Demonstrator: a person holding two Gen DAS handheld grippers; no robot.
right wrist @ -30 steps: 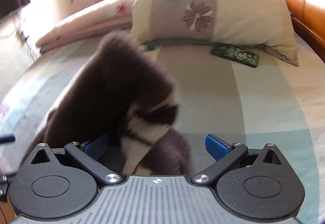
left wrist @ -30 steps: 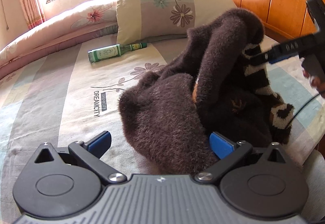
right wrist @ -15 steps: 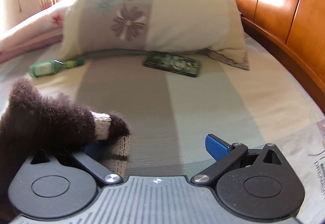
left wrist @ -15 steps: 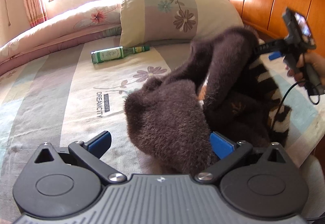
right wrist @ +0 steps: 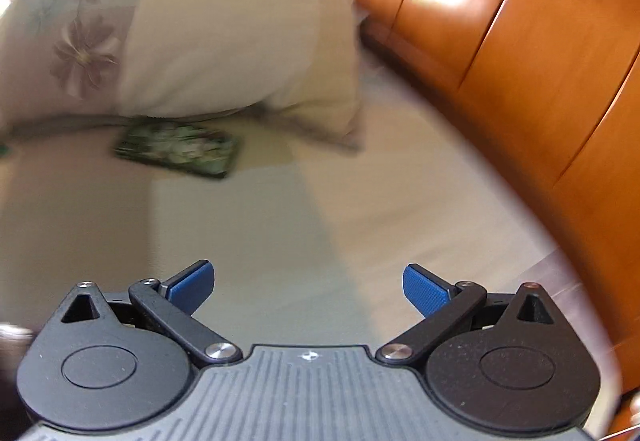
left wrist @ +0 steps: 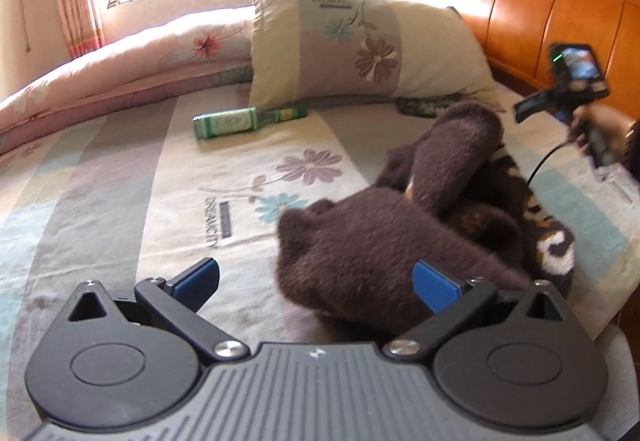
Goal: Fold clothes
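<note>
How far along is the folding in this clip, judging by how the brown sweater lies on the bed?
Barely begun. Done: nothing looks folded; the fuzzy brown sweater lies bunched on the bed sheet, one sleeve draped over the heap. In hand: nothing; the left hand-held gripper is open beside the heap, the right hand-held gripper open over bare sheet. Left: spreading it flat and every fold.

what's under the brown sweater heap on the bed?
Around the brown fuzzy sweater only the floral bedsheet shows. Its striped knit part pokes out at the right edge. Anything beneath the heap is covered.
</note>
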